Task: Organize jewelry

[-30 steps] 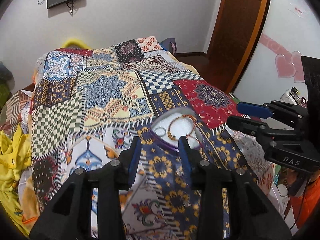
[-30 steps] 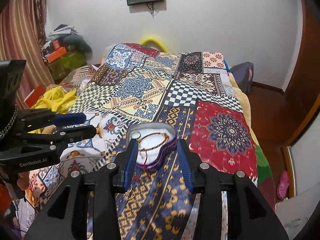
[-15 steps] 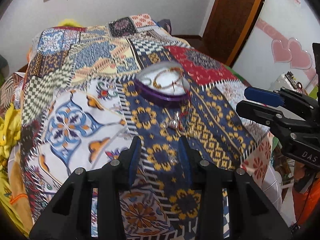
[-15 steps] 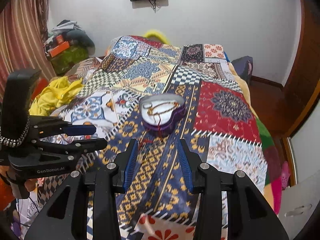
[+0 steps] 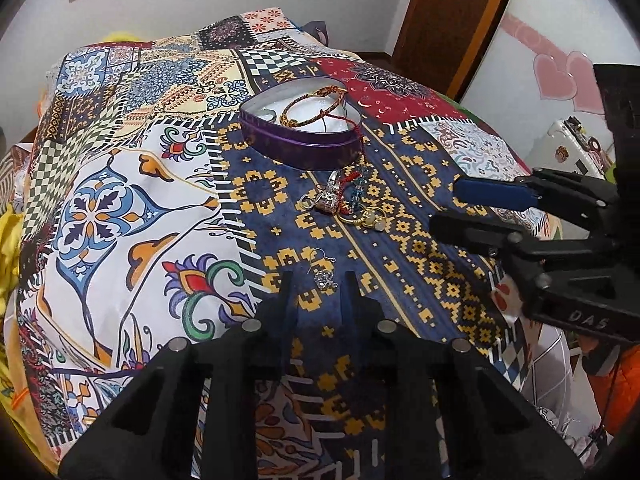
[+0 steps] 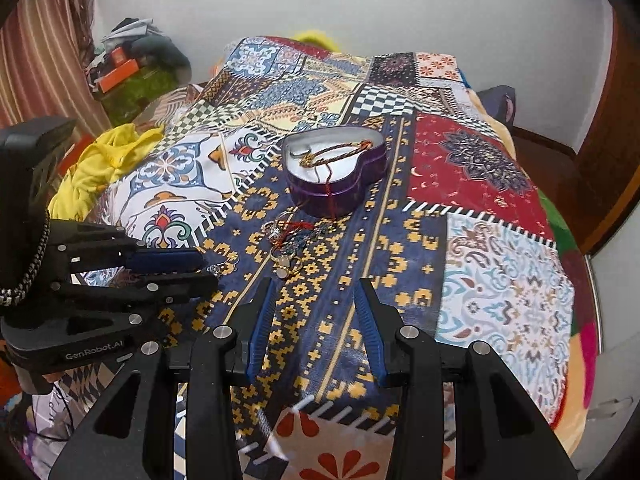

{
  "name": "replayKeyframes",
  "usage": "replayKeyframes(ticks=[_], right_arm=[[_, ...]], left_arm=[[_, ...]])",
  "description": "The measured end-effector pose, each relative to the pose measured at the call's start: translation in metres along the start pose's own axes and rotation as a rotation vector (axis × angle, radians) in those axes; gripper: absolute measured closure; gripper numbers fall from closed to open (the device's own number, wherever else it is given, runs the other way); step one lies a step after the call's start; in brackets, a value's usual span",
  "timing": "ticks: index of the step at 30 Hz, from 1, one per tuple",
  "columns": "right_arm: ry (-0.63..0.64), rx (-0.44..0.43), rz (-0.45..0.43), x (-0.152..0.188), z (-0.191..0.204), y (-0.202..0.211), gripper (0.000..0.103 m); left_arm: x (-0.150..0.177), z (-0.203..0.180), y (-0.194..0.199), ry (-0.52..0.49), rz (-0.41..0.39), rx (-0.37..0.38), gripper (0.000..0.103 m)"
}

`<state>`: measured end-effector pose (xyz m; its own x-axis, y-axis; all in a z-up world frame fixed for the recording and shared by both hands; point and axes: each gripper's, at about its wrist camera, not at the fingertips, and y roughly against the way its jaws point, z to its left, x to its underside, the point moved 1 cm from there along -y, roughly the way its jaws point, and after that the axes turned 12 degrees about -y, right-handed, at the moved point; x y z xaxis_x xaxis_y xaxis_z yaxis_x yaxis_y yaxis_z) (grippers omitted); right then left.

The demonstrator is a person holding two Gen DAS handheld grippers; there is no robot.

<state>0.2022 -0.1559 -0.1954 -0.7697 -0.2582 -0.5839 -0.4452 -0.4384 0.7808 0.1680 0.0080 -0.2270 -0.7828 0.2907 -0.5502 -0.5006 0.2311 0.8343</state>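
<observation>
Two grippers over the bed, both tilted down at the patchwork bedspread [image 5: 120,208]. My left gripper [image 5: 316,280] has just been closing its jaws; they stand narrow but apart, w/ a small silver earring [image 5: 323,276] lying on the cloth between the tips, pads not pressing it. My right gripper [image 6: 314,292] is parted wider, nothing between the fingers, just navy-and-yellow cloth.

Room to move: flat bare cloth around both tools; bed edge drops off near the right side, door [image 5: 448,20] beyond.

Jewelry pile [image 5: 344,204] (rings, charms, red thread) sits just beyond the earring, in front of the purple heart-shaped tin [image 5: 300,136]. Tin is lidless, holds a braided bracelet [image 5: 316,106]; red thread hangs over its rim. Yellow cloth [image 6: 96,164] bunched at far left bed edge, well apart.
</observation>
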Motion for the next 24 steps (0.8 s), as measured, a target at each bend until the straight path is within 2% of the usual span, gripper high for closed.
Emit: replayKeyframes(ticks=[6, 9, 11, 13, 14, 17, 24], right_arm=[[0.033, -0.012, 0.030, 0.002, 0.009, -0.019, 0.066], [0.047, -0.026, 0.044, 0.001, 0.014, -0.028, 0.066], [0.059, -0.024, 0.035, 0.001, 0.017, -0.031, 0.066], [0.067, -0.020, 0.030, 0.001, 0.018, -0.032, 0.071], [0.077, -0.005, 0.024, 0.001, 0.019, -0.034, 0.077], [0.082, 0.006, 0.017, 0.000, 0.018, -0.036, 0.086], [0.093, 0.014, 0.006, 0.002, 0.020, -0.031, 0.087]], left_arm=[[0.000, 0.003, -0.004, 0.013, -0.013, 0.016, 0.086], [0.001, 0.004, -0.006, 0.007, -0.021, 0.005, 0.093], [0.001, 0.004, -0.006, 0.008, -0.025, 0.005, 0.094], [0.001, 0.006, -0.007, 0.012, -0.028, 0.007, 0.099], [0.001, 0.007, -0.006, 0.012, -0.028, 0.001, 0.102], [0.001, 0.011, -0.006, 0.030, -0.030, 0.010, 0.103], [0.002, 0.012, 0.000, 0.043, -0.034, 0.011, 0.103]])
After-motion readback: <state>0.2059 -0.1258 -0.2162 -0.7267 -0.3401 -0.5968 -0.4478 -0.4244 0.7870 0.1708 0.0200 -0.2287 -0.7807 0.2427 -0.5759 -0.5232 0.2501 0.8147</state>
